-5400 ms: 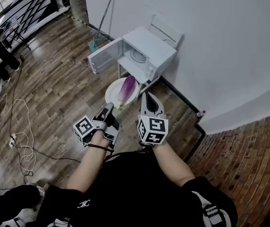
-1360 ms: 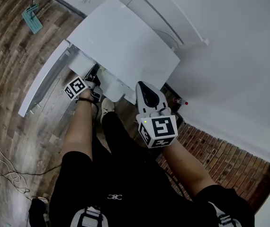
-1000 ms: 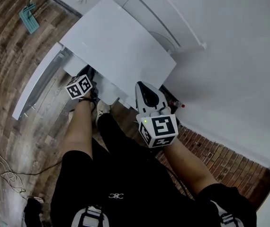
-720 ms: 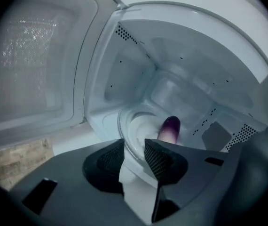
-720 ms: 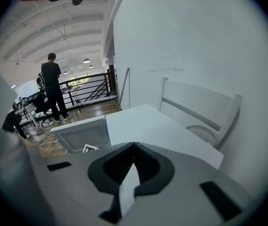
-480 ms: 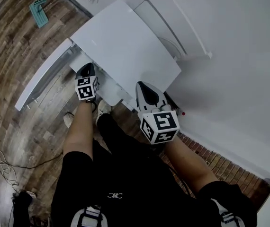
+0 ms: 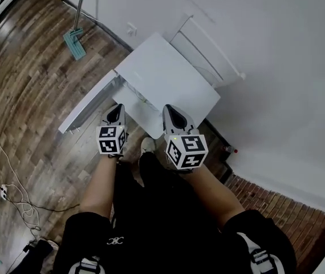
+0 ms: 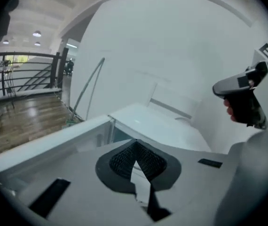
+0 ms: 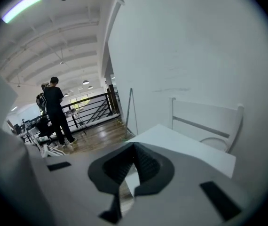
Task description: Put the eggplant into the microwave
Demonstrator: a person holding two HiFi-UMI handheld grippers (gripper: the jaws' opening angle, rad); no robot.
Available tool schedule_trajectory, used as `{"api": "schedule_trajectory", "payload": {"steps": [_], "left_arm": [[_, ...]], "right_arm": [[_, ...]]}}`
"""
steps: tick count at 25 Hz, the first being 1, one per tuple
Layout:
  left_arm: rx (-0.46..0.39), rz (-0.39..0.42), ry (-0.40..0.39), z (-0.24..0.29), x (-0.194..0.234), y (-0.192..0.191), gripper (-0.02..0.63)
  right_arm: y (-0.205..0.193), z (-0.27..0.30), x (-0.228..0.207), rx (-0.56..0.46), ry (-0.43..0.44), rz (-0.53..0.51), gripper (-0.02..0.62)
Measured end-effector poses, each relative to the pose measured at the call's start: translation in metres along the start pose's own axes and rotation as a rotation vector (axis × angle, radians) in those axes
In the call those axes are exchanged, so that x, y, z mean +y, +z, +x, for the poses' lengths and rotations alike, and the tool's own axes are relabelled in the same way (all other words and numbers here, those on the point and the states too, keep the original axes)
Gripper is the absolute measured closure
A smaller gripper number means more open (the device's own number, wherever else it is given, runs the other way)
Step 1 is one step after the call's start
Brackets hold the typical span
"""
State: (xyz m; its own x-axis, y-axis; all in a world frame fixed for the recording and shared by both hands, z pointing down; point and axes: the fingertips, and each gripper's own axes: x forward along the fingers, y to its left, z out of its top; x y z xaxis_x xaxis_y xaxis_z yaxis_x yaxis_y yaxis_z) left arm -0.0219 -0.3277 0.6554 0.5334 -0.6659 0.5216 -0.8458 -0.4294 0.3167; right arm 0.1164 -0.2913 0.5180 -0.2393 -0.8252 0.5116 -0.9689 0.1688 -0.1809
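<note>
The left gripper, a grey two-jaw tool with black ribbed pads, has its jaws brought together at the tips, and nothing lies between them. It hangs in the air above the open door of the boxy white microwave and touches nothing. The right gripper, of the same make, also has its jaws met at the tips with nothing in them. It is held over the front edge of the microwave's flat top, clear of it. In the head view the two grippers sit side by side, near each other but apart, both pointing away from the person and downward, with their marker cubes towards the body.

The microwave stands low on the dark wooden plank floor against a plain white wall. Its door is swung out to the left. From above, its top hides the cavity, so what lies inside cannot be seen. The eggplant shows in no view.

Just behind the microwave is a white slatted chair. Further left a mop with a green head leans on the wall. In the right gripper view a person in dark clothes stands far off beside a black railing.
</note>
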Motion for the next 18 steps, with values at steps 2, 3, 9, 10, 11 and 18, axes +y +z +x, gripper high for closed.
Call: {"api": "schedule_trajectory", "payload": {"steps": [2, 3, 9, 10, 11, 18], "left_arm": [[-0.013, 0.022, -0.018, -0.032, -0.016, 0.030, 0.607], [-0.022, 0.035, -0.029, -0.047, -0.024, 0.045, 0.607], [-0.099, 0.175, -0.051, -0.124, -0.065, 0.126, 0.607], [-0.123, 0.182, -0.053, -0.133, -0.068, 0.140, 0.607], [-0.145, 0.184, -0.053, -0.141, -0.071, 0.152, 0.607], [-0.228, 0.258, -0.059, -0.166, -0.091, 0.197, 0.607]], "right_arm": [[0.017, -0.005, 0.011, -0.054, 0.000, 0.019, 0.583], [0.027, -0.008, 0.016, -0.085, 0.001, 0.032, 0.583], [0.077, -0.040, 0.041, -0.242, 0.010, 0.049, 0.583], [0.084, -0.045, 0.045, -0.264, 0.002, 0.028, 0.583], [0.091, -0.050, 0.047, -0.283, -0.006, 0.006, 0.583], [0.113, -0.066, 0.059, -0.352, -0.021, -0.041, 0.583]]}}
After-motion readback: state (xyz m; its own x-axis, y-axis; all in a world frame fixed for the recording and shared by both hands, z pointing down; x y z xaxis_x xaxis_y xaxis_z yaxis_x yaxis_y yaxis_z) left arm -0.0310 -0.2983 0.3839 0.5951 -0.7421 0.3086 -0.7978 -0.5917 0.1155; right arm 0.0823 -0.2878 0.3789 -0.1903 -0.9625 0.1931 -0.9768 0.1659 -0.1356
